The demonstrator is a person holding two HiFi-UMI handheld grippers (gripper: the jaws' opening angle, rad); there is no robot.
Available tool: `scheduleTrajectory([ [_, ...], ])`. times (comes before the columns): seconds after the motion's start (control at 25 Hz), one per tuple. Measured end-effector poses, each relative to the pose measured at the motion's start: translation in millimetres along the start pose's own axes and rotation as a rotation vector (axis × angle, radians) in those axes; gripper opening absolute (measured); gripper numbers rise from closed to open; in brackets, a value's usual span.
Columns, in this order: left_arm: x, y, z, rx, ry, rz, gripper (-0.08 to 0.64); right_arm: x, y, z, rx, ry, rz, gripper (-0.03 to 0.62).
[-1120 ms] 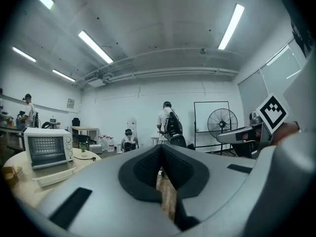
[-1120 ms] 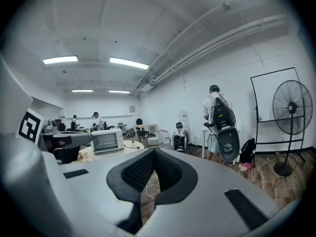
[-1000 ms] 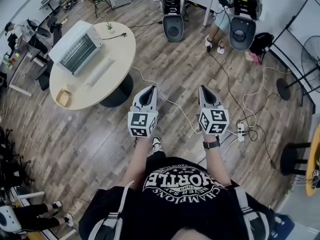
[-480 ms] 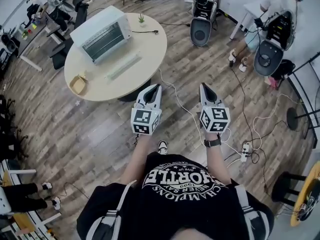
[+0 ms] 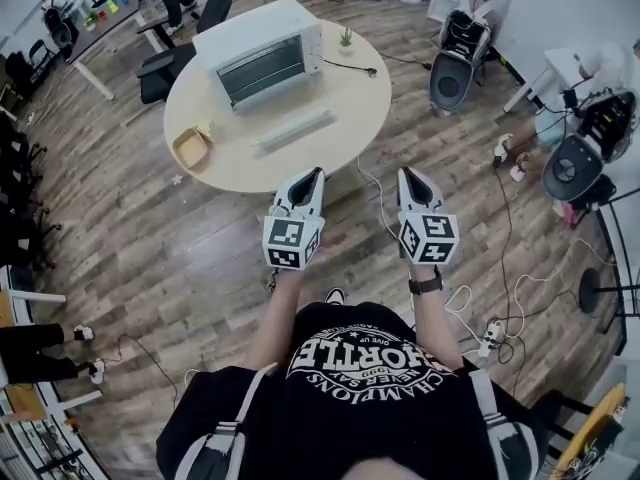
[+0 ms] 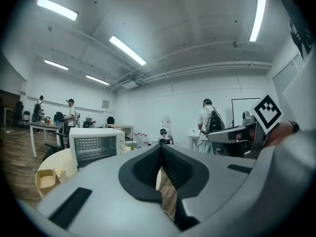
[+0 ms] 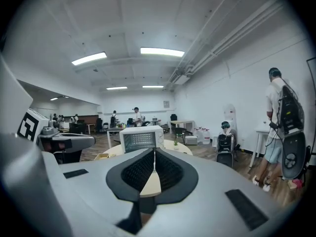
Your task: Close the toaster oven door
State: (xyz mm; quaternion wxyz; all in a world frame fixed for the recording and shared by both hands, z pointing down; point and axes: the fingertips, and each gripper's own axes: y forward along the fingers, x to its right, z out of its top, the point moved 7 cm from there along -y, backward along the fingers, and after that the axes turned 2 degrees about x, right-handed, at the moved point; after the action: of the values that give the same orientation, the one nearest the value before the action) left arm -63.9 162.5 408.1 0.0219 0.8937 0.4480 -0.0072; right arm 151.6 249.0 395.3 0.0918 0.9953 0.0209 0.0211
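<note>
A white toaster oven (image 5: 258, 53) stands on the far side of a round beige table (image 5: 345, 103), its front facing me. A white bar (image 5: 292, 130) lies parallel to that front, a gap away; it looks like the rim of the lowered door. Both grippers hang over the wood floor, short of the table's near edge. My left gripper (image 5: 313, 174) is shut and empty. On my right gripper (image 5: 406, 174) the jaws are opening, still almost together, nothing between them. The oven (image 6: 94, 144) shows far ahead past the left gripper (image 6: 160, 149), and the oven (image 7: 142, 138) past the right gripper (image 7: 154, 153).
A small cardboard tray (image 5: 190, 148) sits on the table's left part, a little potted plant (image 5: 346, 38) and a black cable (image 5: 360, 68) behind the oven. Grey wheeled machines (image 5: 452, 63) stand to the right, cables (image 5: 480, 323) trail over the floor, and desks and chairs (image 5: 160, 63) are at the left.
The table and oven have come nearer and moved toward the middle of the head view. Both grippers keep the same place before the body.
</note>
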Motion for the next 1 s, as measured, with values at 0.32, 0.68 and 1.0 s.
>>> scheduleTrajectory([
  [0.32, -48.1, -17.0, -15.2, -0.02, -0.064, 0.105, 0.018, -49.4, 49.6, -7.1, -0.069, -0.025, 0.142, 0.035],
  [0.68, -105.4, 2.2, -21.0, -0.023, -0.086, 0.237, 0.018, -75.4, 139.4, 2.8, -0.078, -0.052, 0.304, 0.035],
  [1.0, -153.9, 43.0, -2.7, -0.021, -0.062, 0.335, 0.018, -90.7, 220.9, 26.2, -0.067, -0.068, 0.452, 0.037],
])
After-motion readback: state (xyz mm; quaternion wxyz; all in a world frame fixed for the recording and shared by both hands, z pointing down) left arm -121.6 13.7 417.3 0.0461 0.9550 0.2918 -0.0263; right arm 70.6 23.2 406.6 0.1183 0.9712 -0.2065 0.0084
